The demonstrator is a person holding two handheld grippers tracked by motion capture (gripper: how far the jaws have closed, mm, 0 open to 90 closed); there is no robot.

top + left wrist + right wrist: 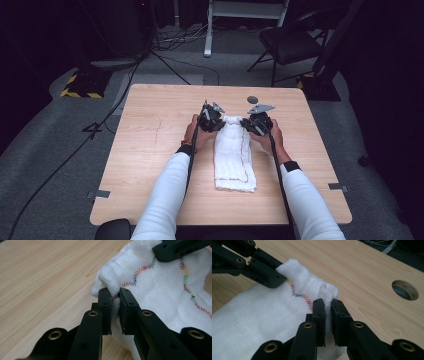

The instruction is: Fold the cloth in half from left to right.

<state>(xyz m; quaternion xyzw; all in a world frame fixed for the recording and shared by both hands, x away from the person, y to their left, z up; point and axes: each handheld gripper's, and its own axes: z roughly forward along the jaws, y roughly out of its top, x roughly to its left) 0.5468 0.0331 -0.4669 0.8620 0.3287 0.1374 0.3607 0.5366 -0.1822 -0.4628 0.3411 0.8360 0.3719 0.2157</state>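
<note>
A white folded cloth (234,155) with multicoloured zigzag stitching lies lengthwise on the wooden table (150,150). My left gripper (216,120) pinches the cloth's far left corner, and in the left gripper view its jaws are closed on the bunched hem (110,282), left gripper (115,293). My right gripper (248,123) holds the far right corner; the right gripper view shows my right gripper (327,303) clamped on a fold of the cloth (262,320). Each gripper view also shows the other gripper's jaw on the cloth. Both far corners look lifted slightly.
A round hole (252,99) sits in the table just beyond the right gripper, hole (405,290). A black folding chair (290,42) and a white frame stand on the floor behind the table. Cables run across the grey carpet at left.
</note>
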